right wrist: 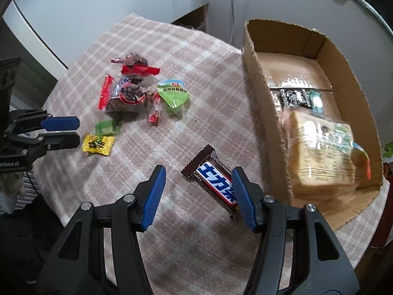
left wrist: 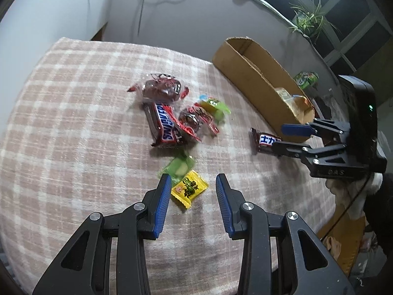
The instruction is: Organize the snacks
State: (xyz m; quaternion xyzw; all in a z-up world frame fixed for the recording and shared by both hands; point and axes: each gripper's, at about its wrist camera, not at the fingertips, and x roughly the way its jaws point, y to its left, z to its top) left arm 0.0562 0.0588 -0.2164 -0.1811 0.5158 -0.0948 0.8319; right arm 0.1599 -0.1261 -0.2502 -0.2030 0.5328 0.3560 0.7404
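Glossy foil on the small Snickers bar point(right wrist: 216, 184) looks light, firm but slippery; grip across its short width, mid-length. Right gripper point(right wrist: 199, 191) gapes released around it; left gripper point(left wrist: 194, 191) also spread, empty, near the yellow candy point(left wrist: 189, 188).

Pink-white plaid cloth point(left wrist: 73, 123), yellow candy packet point(left wrist: 189, 188).

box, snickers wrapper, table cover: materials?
Box: plain brown cardboard, matte, ragged cut rim. Snickers wrapper: glossy plastic film by its sheen and crimped ends. Table cover: soft woven or fleecy plaid cloth, matte, probably.
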